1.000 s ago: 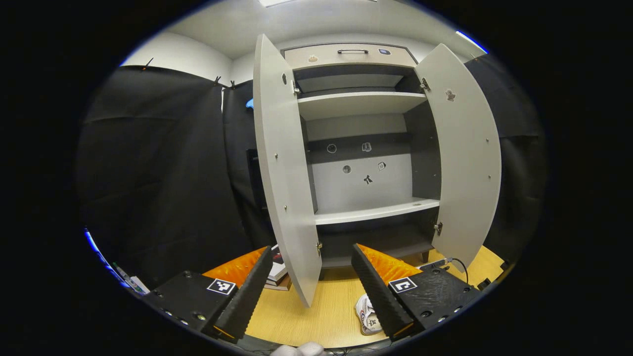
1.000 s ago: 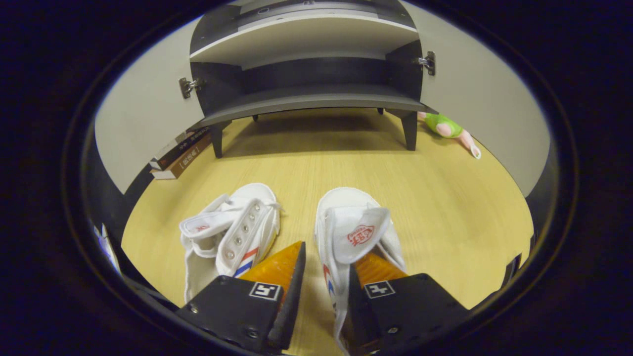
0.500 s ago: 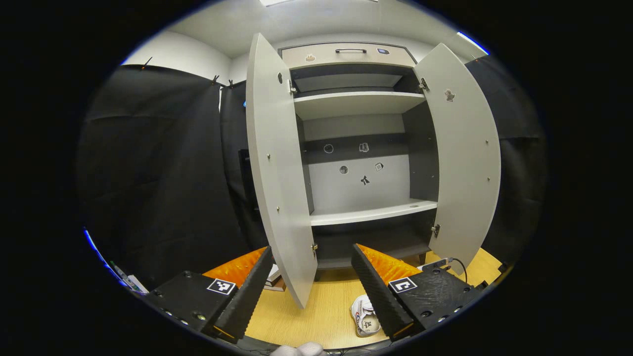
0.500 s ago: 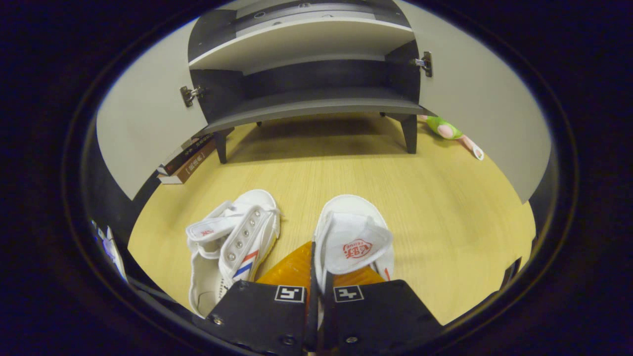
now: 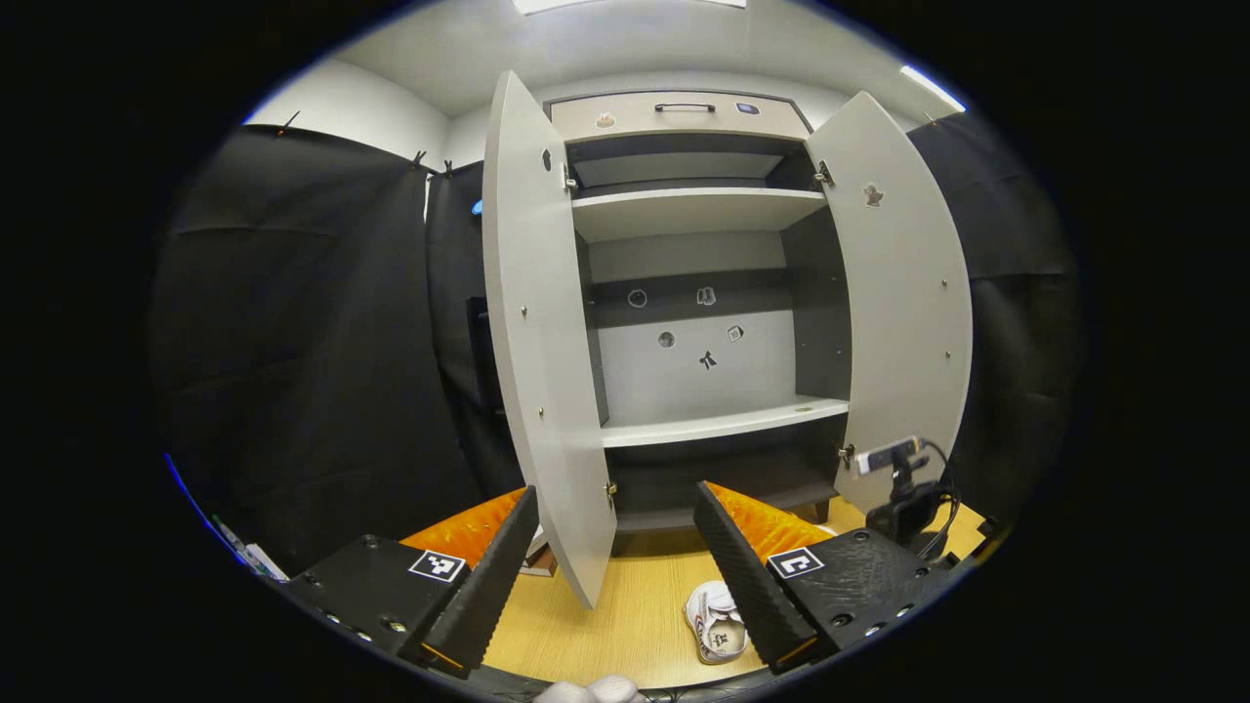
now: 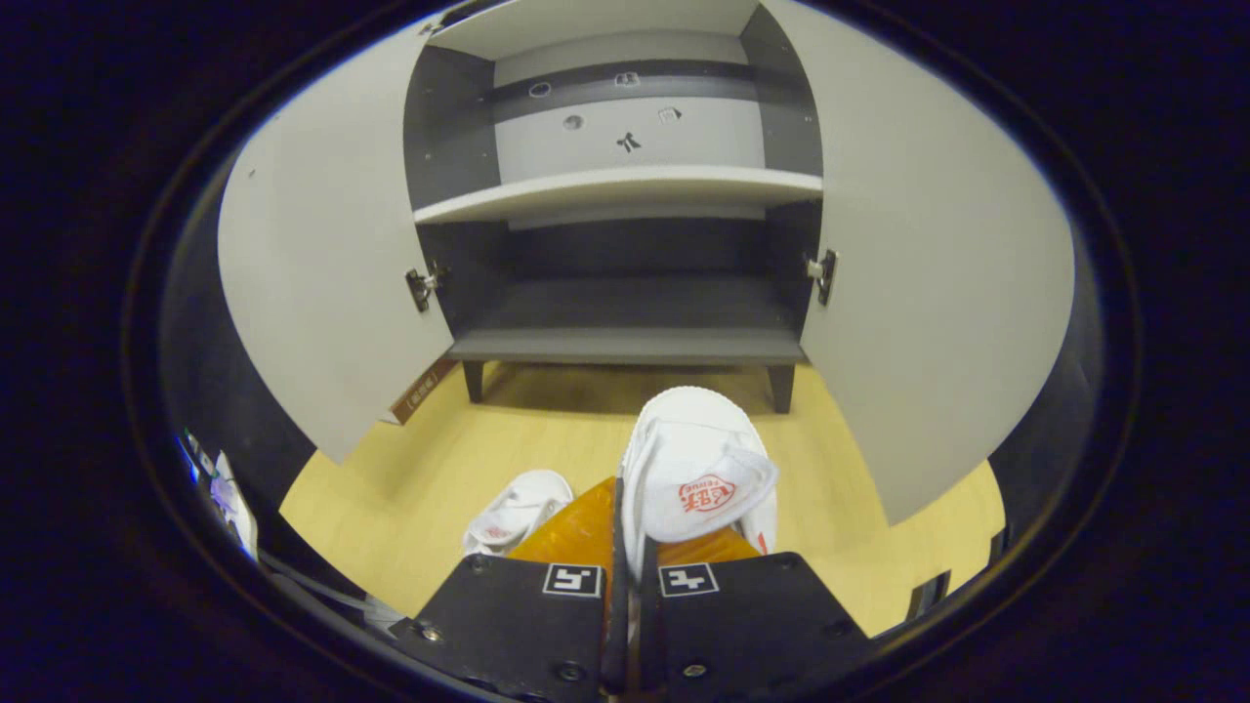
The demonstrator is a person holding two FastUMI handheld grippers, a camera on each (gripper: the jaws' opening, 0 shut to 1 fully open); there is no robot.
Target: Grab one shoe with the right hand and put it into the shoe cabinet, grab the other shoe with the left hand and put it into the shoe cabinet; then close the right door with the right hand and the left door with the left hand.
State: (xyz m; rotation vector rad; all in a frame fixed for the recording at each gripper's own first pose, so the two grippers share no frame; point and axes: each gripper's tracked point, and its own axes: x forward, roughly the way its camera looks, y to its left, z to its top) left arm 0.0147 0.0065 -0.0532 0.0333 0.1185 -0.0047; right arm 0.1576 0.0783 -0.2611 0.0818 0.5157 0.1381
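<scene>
White canvas is pinched in your right claw (image 6: 625, 586): its fingers are pressed together on the heel edge of the canvas shoe (image 6: 698, 459), and since a second ago that shoe has left the wooden floor (image 6: 410, 488) and now hangs in front of the shoe cabinet (image 6: 625, 342), toe toward the dark bottom shelf (image 6: 630, 344). Half a second ago the fingers had only just closed; the lift means the grasp took, so your next move is likely to carry it forward and set it down inside. Mind the thin pinch on soft fabric, which could slip or let the shoe swing.

The second shoe (image 5: 716, 625) lies on the floor, just left of your right-hand grip. Your left claw (image 5: 615, 566) hangs spread and empty, facing the cabinet from farther back. Both doors, left door (image 5: 542, 332) and right door (image 5: 903, 293), stand wide open.
</scene>
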